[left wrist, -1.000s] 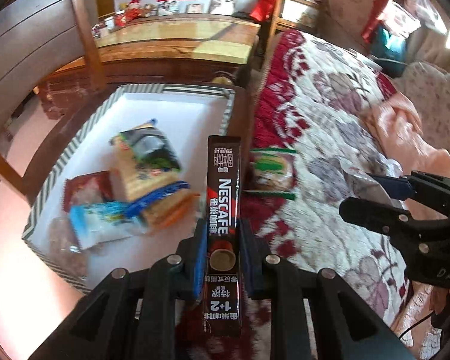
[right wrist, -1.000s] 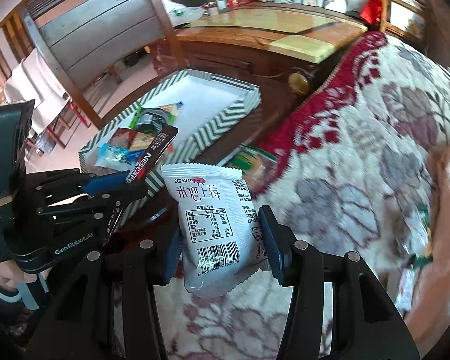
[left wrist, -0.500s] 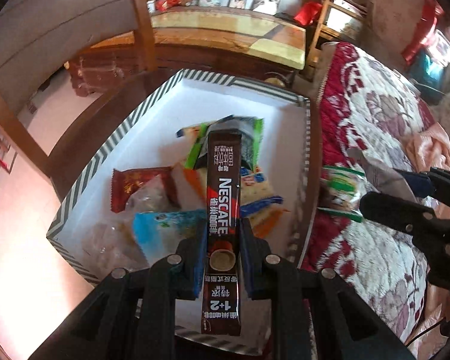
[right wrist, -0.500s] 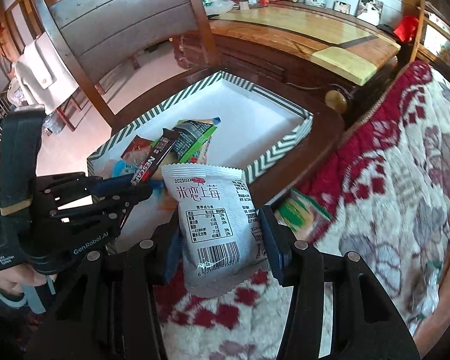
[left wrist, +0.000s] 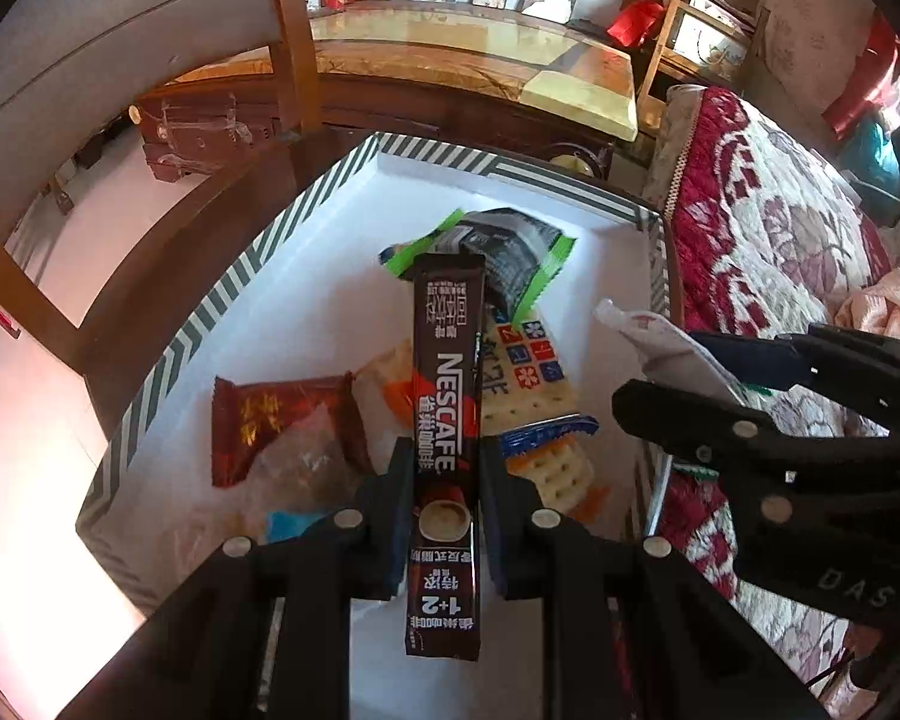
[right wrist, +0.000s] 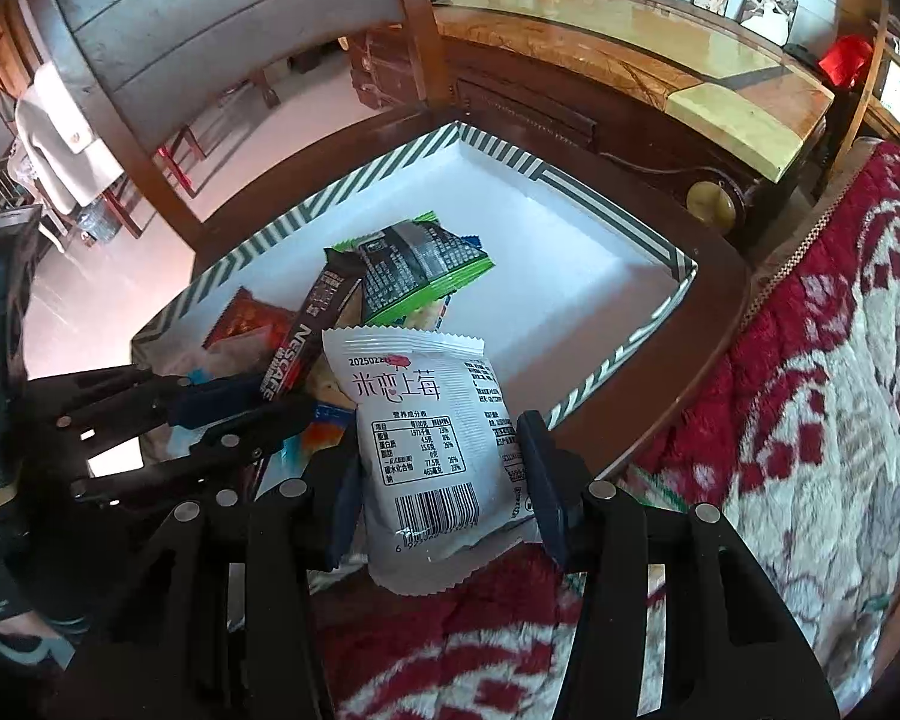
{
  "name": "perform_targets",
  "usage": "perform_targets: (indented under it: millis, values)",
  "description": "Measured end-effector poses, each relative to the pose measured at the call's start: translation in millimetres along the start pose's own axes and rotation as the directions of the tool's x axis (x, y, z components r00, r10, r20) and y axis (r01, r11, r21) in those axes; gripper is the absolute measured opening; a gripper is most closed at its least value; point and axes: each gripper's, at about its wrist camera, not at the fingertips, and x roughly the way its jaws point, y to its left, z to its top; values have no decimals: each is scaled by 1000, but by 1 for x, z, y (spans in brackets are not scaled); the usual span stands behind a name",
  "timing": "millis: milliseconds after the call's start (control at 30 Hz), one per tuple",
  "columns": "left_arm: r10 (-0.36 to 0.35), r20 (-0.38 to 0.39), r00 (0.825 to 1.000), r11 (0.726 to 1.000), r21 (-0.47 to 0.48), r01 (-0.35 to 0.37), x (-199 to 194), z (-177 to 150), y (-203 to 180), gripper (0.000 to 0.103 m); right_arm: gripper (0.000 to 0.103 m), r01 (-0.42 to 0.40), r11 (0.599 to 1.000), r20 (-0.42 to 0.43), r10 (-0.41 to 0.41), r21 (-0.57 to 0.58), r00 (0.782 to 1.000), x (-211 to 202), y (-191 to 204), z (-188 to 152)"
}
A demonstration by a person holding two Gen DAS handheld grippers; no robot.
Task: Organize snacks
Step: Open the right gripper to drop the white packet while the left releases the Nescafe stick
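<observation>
Coffee stick (left wrist: 447, 420): glossy dark foil. White snack packet (right wrist: 432, 450): matt plastic film. Box (left wrist: 222, 300): smooth white card, striped rim. Blanket (right wrist: 810, 420): fuzzy cloth. Cabinet top (left wrist: 450, 60): polished stone.

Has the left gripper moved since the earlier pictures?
Yes. The left gripper, shut on the brown Nescafe stick, moved from the floral blanket's edge over the striped white box.

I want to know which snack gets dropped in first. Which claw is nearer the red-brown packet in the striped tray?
Left. The left claw, shut on the Nescafe stick, hangs over the tray right beside the red-brown packet. The right claw, holding the white pouch, is near the tray's bed-side edge.
</observation>
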Motion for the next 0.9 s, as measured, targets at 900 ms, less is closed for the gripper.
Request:
perform_targets:
  millis: [900]
  values:
    - [31,16,999,995,-92,-30,-11,-7,17,55,48,-20,998,6,20,53,1000,8,4,4]
